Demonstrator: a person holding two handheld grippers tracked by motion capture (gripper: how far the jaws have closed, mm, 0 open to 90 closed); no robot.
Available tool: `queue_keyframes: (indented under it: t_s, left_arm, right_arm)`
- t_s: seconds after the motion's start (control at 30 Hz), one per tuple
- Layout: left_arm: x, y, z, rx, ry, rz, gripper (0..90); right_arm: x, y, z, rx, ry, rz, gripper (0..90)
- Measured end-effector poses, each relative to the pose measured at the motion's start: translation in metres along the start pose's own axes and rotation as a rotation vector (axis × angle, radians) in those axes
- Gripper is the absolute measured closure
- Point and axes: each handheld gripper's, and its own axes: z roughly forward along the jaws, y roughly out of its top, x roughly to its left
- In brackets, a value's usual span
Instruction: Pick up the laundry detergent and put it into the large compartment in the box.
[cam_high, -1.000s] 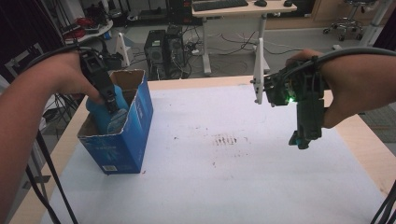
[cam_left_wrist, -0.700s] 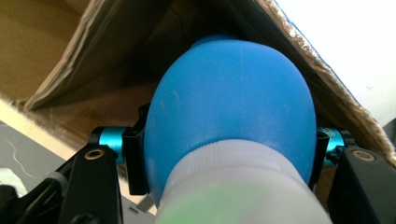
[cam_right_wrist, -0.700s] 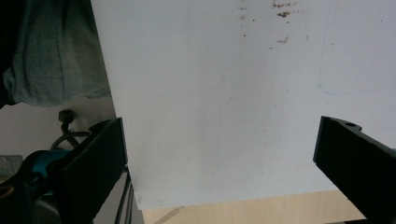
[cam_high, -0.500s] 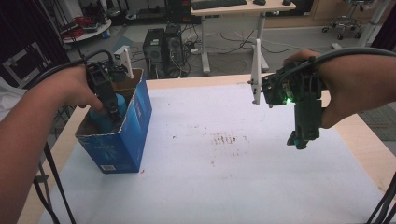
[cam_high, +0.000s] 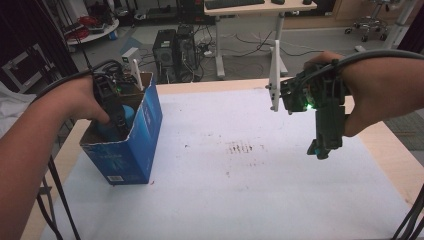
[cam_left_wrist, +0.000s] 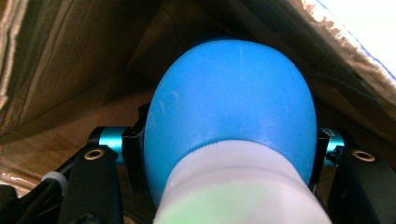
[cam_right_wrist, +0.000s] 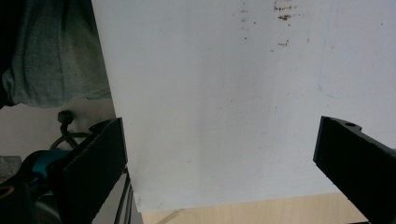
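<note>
An open cardboard box (cam_high: 131, 152) with blue printed sides stands at the left of the table. My left gripper (cam_high: 118, 124) reaches down into it, shut on a rounded blue object with a white end (cam_high: 125, 116). In the left gripper view the blue object (cam_left_wrist: 229, 93) sits between the two jaws, brown cardboard walls close around it, and the left gripper (cam_left_wrist: 229, 145) presses on both its sides. My right gripper (cam_high: 324, 149) hangs over the right part of the table, pointing down. Its jaws stand wide apart with nothing between them, over the white sheet (cam_right_wrist: 219, 93).
A white sheet (cam_high: 250, 195) covers the wooden table (cam_high: 400, 165), with small brown stains (cam_high: 242, 147) near its middle. The sheet's near edge and bare wood (cam_right_wrist: 243, 212) lie below the right gripper (cam_right_wrist: 222, 127). Beyond the table stand a computer tower (cam_high: 172, 47) and a desk.
The left gripper has sunk deeper into the box with the blue object in it. The right gripper has stayed where it was.
</note>
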Motion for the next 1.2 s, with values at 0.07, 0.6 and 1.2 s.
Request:
queue_keyframes:
  t_s: [0.07,0.6,1.2]
  left_arm:
    - [0.0,0.0,0.001,0.001,-0.001,-0.002,37.8]
    - [0.004,0.001,0.0,0.015,-0.007,-0.032,32.7]
    - [0.003,-0.006,-0.011,0.0,-0.026,-0.039,23.5]
  right_arm:
    - [0.0,0.001,0.0,0.003,0.0,-0.006,1.8]
    - [-0.001,-0.003,0.0,-0.01,0.002,0.011,1.8]
    - [-0.001,-0.002,0.001,-0.005,0.001,0.004,1.8]
